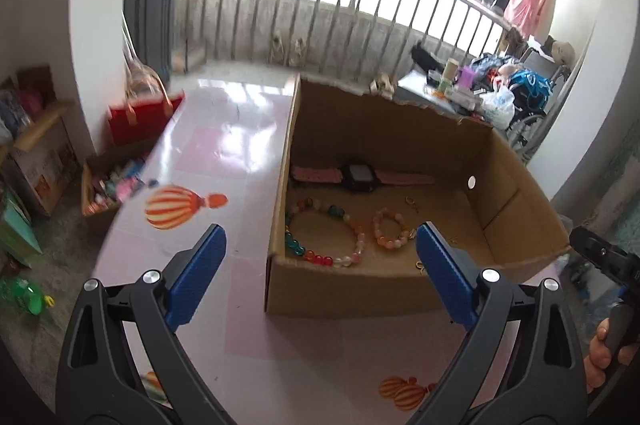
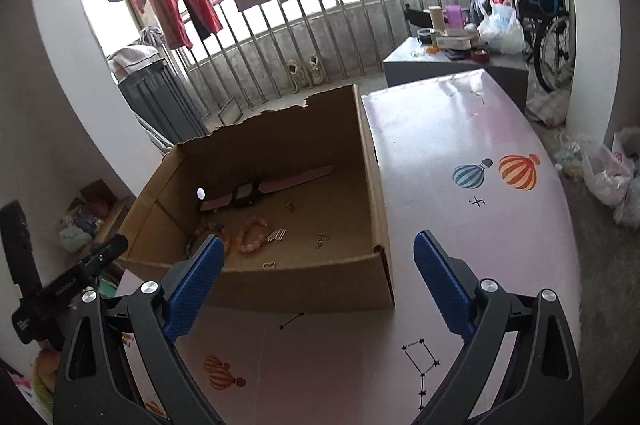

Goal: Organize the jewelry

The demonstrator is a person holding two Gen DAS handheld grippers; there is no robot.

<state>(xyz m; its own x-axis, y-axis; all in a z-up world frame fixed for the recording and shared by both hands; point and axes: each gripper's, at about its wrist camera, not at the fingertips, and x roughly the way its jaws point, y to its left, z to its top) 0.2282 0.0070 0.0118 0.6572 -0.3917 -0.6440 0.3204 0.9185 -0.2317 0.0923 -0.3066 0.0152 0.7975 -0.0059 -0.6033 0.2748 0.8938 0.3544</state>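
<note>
Currently, the task is sitting at or near its end, as far as the views are showing: every piece of jewelry in sight is already lying inside the cardboard box, and nothing is showing loose on the pink surface around it. The left tool and the right tool are both standing wide and holding nothing — each is hovering over the surface in front of the box. The watch is lying flat against the far wall, its strap forming the long axis and running side to side along that wall. The large bead bracelet and the small bead bracelet are resting as flat loops nearer the front, and small metal pieces are lying scattered beside them, apart from each other.
</note>
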